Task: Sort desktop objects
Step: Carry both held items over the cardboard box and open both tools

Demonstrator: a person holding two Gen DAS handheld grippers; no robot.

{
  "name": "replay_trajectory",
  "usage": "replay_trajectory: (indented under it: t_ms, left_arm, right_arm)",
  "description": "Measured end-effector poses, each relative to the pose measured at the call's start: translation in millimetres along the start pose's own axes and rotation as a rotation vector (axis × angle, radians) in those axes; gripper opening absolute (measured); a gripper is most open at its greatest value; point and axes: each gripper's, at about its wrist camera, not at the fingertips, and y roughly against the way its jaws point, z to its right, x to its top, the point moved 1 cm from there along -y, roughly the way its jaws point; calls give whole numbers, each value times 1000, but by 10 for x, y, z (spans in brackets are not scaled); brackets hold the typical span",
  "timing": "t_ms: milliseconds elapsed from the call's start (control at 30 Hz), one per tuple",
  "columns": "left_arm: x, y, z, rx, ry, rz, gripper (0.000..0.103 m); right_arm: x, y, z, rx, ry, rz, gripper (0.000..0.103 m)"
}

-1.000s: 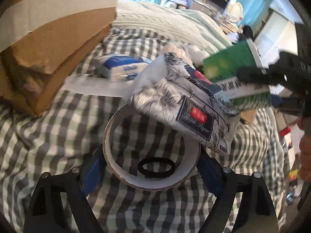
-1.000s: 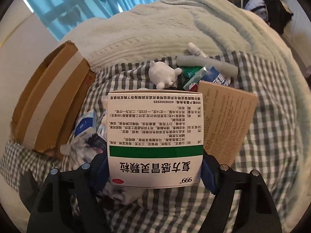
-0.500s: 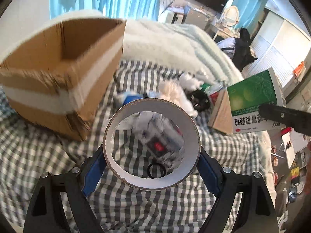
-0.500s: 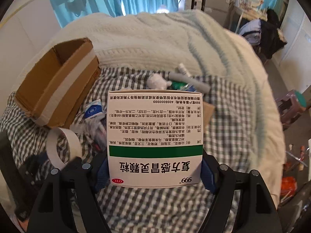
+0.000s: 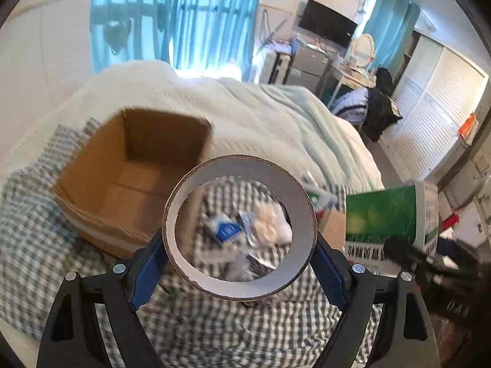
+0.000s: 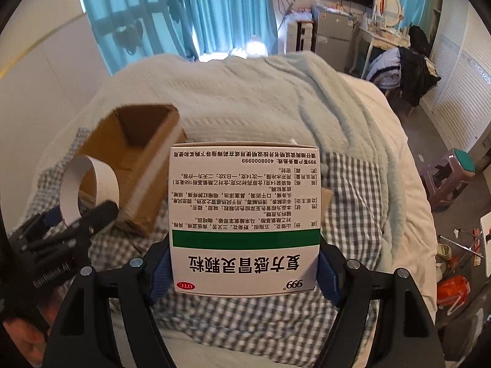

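My left gripper [image 5: 239, 251] is shut on a roll of tape [image 5: 302, 211], held high above the checked cloth; the same tape roll [image 6: 104, 181] shows at the left of the right wrist view. My right gripper [image 6: 245, 266] is shut on a white and green medicine box [image 6: 245, 214], which appears as a green box [image 5: 386, 217] at the right of the left wrist view. An open cardboard box [image 5: 135, 181] sits on the bed to the left, and the cardboard box [image 6: 138, 159] lies just beyond the tape roll. Through the roll I see a blurred pile of small packets [image 5: 245, 230].
A checked cloth [image 5: 33, 245] covers the near bed, with a pale green blanket [image 6: 260, 101] behind it. A brown card [image 5: 333, 227] lies beside the pile. A small stool [image 6: 445, 178] and floor clutter stand to the right of the bed.
Both grippers have risen well above the bed with the tape roll and the medicine box. The cardboard box's open top has come into view and the pile of packets looks smaller.
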Motion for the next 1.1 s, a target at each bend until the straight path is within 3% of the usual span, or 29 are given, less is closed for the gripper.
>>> replay_trajectory:
  t_ms: [167, 300, 500, 600, 767, 1100]
  left_arm:
    - [342, 246, -368, 56, -11, 53, 88]
    - [401, 275, -672, 73, 24, 87, 88]
    - [253, -141, -1069, 113, 87, 22, 88]
    - [255, -254, -1233, 164, 105, 39, 88]
    - [296, -442, -1678, 200, 232, 63, 88]
    - [266, -781, -1884, 224, 191, 57, 88]
  right_arm:
    - [136, 69, -392, 53, -10, 38, 76]
    - [227, -40, -744, 81, 13, 37, 76]
    - [329, -270, -1204, 125, 58, 37, 76]
    - [363, -428, -1272, 182, 23, 29, 76]
    - [436, -756, -1497, 220, 9, 12, 76]
    - [613, -1184, -1848, 280, 1, 0, 76]
